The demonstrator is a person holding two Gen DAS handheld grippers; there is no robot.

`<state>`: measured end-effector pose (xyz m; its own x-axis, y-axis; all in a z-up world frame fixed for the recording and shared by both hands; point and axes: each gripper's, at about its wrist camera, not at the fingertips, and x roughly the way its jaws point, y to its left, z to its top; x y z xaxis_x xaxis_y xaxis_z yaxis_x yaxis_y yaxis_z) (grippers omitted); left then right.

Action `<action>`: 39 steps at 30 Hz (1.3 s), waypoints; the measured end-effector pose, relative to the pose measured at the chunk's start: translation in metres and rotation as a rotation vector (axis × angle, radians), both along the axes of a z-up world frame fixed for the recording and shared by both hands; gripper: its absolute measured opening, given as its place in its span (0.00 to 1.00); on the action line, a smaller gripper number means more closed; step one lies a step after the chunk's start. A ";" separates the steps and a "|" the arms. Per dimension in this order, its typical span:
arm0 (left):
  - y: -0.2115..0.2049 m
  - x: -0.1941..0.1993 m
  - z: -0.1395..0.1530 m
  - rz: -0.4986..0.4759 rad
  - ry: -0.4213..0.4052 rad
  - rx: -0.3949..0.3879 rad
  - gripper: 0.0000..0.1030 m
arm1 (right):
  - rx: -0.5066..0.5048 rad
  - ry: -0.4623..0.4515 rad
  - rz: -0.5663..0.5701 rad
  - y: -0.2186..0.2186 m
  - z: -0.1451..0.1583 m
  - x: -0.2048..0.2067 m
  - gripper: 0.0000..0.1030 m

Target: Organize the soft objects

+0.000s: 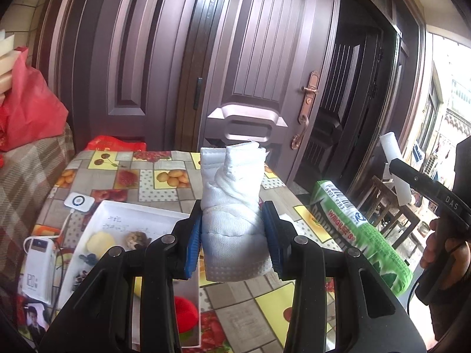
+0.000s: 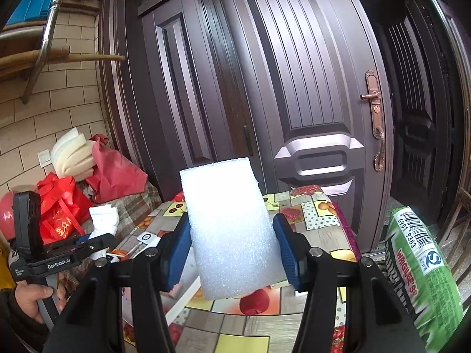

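- A dark door [image 1: 256, 58] fills the background from 10 to 2 o'clock in both views, its copper handle [image 2: 374, 111] at 3 o'clock in the right view.
- The table [image 1: 164, 176], under a fruit-print cloth, lies below both tongs.
- A green pillow [image 2: 421, 273] printed like a gum pack leans off the table's edge at 4 o'clock.
- A white tray [image 1: 126, 214] sits at 8 o'clock in the left view, holding a red ball [image 1: 185, 314] and small toys.
- Red bags [image 2: 97, 176] and stacked foam pads [image 2: 73, 156] are piled at 9 o'clock.
- The right gripper [image 2: 232, 250] is partly closed, its blue pads pressing a white foam block [image 2: 229, 229] held upright above the table.
- The left gripper [image 1: 232, 235] pinches a rolled white sock [image 1: 232, 206], standing upright, above the tray's edge.
- A white power bank [image 1: 38, 267] lies at 8 o'clock beside the tray.
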<state>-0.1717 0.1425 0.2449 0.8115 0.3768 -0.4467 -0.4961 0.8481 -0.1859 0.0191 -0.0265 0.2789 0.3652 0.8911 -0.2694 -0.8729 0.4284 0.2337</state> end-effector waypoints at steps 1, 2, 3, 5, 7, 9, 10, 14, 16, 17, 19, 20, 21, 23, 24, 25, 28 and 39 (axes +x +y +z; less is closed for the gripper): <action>0.001 -0.003 0.000 0.002 0.000 0.001 0.37 | 0.001 -0.003 -0.001 0.001 0.001 -0.003 0.54; 0.003 -0.007 0.000 0.004 -0.001 0.000 0.37 | 0.002 -0.005 -0.002 0.003 0.001 -0.006 0.54; 0.004 -0.010 0.000 0.005 -0.001 0.000 0.37 | 0.002 -0.004 -0.002 0.004 0.001 -0.007 0.54; 0.007 -0.017 0.001 0.009 -0.003 0.000 0.37 | 0.007 0.001 -0.003 0.006 0.002 -0.011 0.54; 0.008 -0.023 0.002 0.013 -0.006 0.002 0.37 | 0.007 0.005 -0.002 0.009 0.002 -0.014 0.54; 0.011 -0.029 0.004 0.016 -0.009 0.004 0.37 | 0.007 0.008 -0.001 0.012 0.003 -0.018 0.54; 0.011 -0.032 0.005 0.018 -0.011 0.006 0.37 | 0.008 0.010 0.001 0.013 0.003 -0.020 0.54; 0.014 -0.041 0.009 0.022 -0.018 0.014 0.37 | 0.014 0.006 0.007 0.018 0.007 -0.028 0.54; 0.017 -0.045 0.011 0.025 -0.022 0.016 0.37 | 0.018 0.007 0.012 0.021 0.009 -0.031 0.54; 0.019 -0.046 0.011 0.026 -0.024 0.016 0.37 | 0.021 0.005 0.016 0.022 0.009 -0.033 0.54; 0.020 -0.049 0.012 0.028 -0.026 0.017 0.37 | 0.022 -0.001 0.021 0.024 0.010 -0.037 0.54; 0.022 -0.051 0.012 0.027 -0.027 0.017 0.37 | 0.022 -0.004 0.024 0.025 0.011 -0.039 0.54; 0.022 -0.052 0.012 0.027 -0.027 0.018 0.37 | 0.023 -0.007 0.026 0.026 0.011 -0.040 0.54; 0.024 -0.054 0.012 0.027 -0.025 0.019 0.37 | 0.023 -0.008 0.028 0.028 0.012 -0.042 0.54; 0.026 -0.055 0.011 0.029 -0.025 0.019 0.37 | 0.022 -0.008 0.029 0.029 0.012 -0.042 0.54; 0.026 -0.056 0.011 0.030 -0.025 0.018 0.37 | 0.022 -0.008 0.030 0.030 0.012 -0.043 0.54; 0.029 -0.060 0.012 0.038 -0.029 0.017 0.37 | 0.022 -0.009 0.038 0.034 0.013 -0.045 0.54; 0.041 -0.067 0.012 0.068 -0.044 0.005 0.37 | 0.012 -0.038 0.119 0.069 0.020 -0.056 0.54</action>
<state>-0.2384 0.1839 0.2569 0.8030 0.4339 -0.4087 -0.5438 0.8139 -0.2045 -0.0370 0.0424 0.2988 0.2663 0.9318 -0.2465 -0.9258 0.3185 0.2038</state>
